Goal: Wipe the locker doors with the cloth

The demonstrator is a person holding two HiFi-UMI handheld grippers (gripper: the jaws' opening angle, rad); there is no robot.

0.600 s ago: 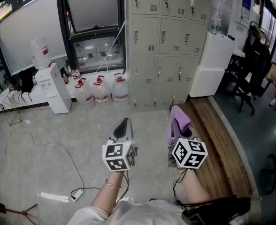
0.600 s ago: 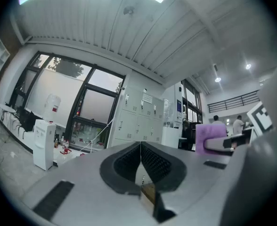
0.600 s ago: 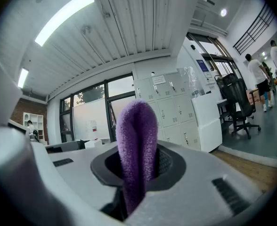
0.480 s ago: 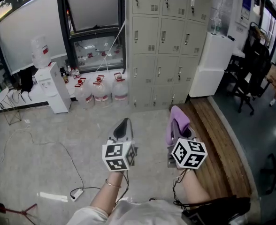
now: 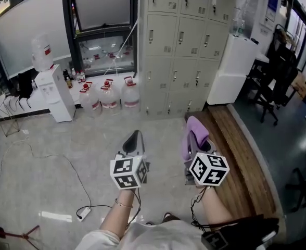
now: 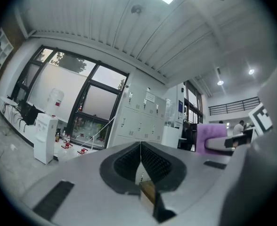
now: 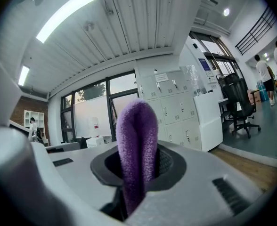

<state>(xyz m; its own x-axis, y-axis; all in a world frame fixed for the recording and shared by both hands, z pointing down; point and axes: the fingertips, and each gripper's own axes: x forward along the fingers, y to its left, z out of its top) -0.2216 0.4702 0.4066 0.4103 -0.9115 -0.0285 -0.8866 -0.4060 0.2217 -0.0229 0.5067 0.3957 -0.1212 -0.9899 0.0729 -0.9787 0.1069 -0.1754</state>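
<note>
A bank of grey locker doors stands ahead across the floor, also seen far off as lockers and lockers in the gripper views. My right gripper is shut on a folded purple cloth, which sticks up between the jaws as the cloth in the right gripper view. My left gripper is shut with nothing in it, its jaws pressed together at the gripper. Both grippers are held low, well short of the lockers.
Several water bottles stand on the floor left of the lockers, beside a white water dispenser. A white cabinet stands to the lockers' right. A wooden strip runs along the right. A power strip and cable lie at lower left.
The view has shifted slightly toward the lockers; both grippers hold the same pose and the cloth stays in the right one.
</note>
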